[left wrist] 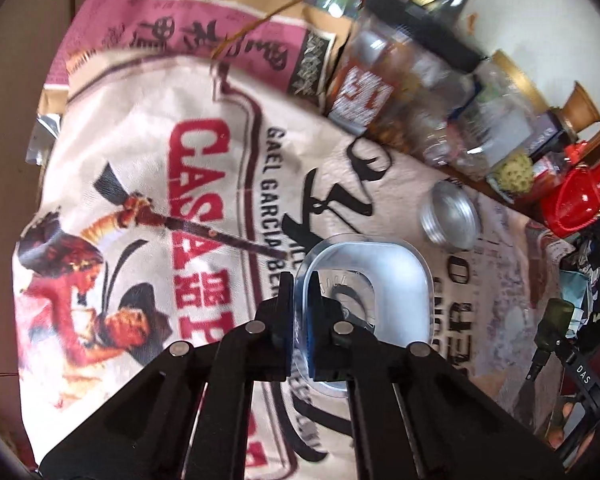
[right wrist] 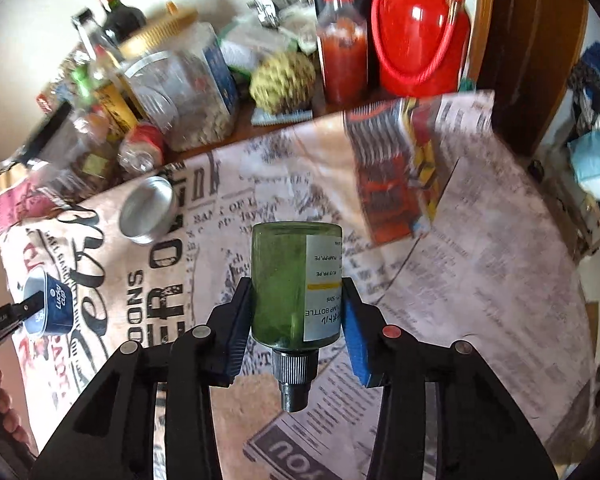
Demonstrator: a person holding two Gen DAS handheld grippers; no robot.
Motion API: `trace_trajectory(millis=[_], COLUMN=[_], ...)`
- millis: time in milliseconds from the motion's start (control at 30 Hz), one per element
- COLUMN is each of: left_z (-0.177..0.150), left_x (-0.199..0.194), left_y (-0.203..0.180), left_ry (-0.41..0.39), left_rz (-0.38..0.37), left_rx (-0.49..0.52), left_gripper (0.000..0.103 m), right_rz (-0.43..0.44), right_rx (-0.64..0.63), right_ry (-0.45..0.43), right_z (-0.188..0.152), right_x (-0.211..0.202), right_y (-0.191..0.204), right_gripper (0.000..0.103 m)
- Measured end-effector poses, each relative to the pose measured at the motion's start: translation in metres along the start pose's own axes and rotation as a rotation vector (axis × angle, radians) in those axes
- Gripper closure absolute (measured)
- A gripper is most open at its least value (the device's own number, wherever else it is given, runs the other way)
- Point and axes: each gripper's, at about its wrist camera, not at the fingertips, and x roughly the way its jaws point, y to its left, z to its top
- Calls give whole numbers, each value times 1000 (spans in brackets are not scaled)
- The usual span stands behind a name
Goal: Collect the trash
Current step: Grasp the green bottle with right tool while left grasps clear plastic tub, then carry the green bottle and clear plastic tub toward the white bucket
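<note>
1. Printed cloth (left wrist: 140,208) with red lettering and newspaper-style patterns covers the table, and both cameras look down on it.
2. Seen from the left wrist, the left gripper (left wrist: 304,320) is clamped on the near wall of a small clear plastic tub with a blue label (left wrist: 364,280), one finger inside the rim and one outside.
3. That same tub (right wrist: 50,308) appears at the far left edge of the right wrist view, where its blue side label faces the lens.
4. Only the right wrist view shows the right gripper (right wrist: 296,312) pressed on a green glass pump bottle with a white label (right wrist: 288,284), black neck pointing toward the camera, held above the cloth.
5. An open round silver tin (left wrist: 450,216) lies on the cloth just beyond the tub; both views catch it.
6. Jars, sauce bottles and a red container (right wrist: 420,28) crowd the table's back edge.
</note>
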Motion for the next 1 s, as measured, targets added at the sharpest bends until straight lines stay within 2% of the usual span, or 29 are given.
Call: trace_trajectory(millis=[233, 400, 600, 767, 1000], left_z=[-14, -40, -95, -148, -205], left_x=[-64, -109, -171, -220, -274], left_y=[-41, -86, -138, -183, -217], left_ry=[-124, -187, -287, -361, -433], left_rz=[-8, -25, -48, -49, -44], left_rx=[39, 82, 92, 92, 85], left_gripper=[100, 100, 100, 100, 100], right_rz=[46, 93, 136, 184, 230], right_rx=[-59, -96, -148, -213, -269], right_ry=[-125, -199, -280, -310, -343], right_z=[8, 2, -16, -33, -55], right_x=[-69, -112, -168, -202, -243], right_y=[-17, -38, -79, -108, -130], right_gripper=[65, 65, 64, 64, 64])
